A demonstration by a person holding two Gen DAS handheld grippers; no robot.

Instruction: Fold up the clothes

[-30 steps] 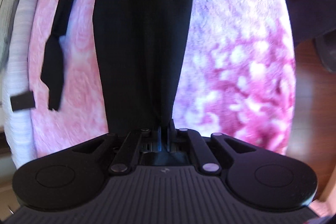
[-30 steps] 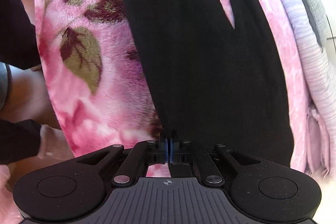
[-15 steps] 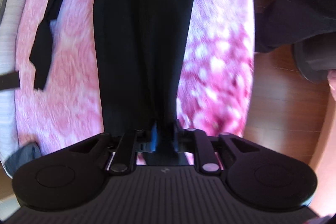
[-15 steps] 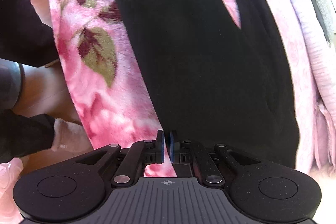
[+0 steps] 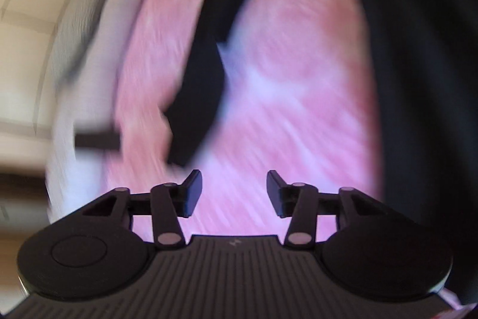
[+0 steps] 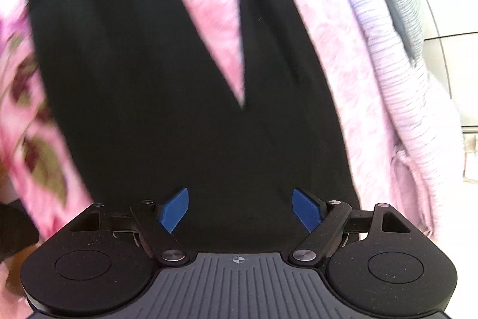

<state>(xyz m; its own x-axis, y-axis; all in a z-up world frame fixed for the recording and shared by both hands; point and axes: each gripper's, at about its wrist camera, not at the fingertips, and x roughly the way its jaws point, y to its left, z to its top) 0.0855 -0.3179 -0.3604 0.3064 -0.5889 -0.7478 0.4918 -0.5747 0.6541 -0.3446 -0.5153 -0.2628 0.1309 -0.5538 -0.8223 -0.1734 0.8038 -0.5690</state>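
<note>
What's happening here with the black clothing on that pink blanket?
A person is folding clothes with a handheld gripper in each hand. A black knit garment lies spread on a fluffy pink floral blanket. Both grippers have just let it go: the left gripper and the right gripper have just been opening, and nothing sits between the jaws of either. The left view is blurred.

Plenty of open pink blanket point(image 5: 298, 97) ahead of the left gripper point(image 5: 231, 193), jaws just opened, nothing between them. The black garment point(image 6: 143, 97) lies spread under the right gripper point(image 6: 240, 210); a bunched striped cover point(image 6: 397, 79) crowds the edge.
</note>
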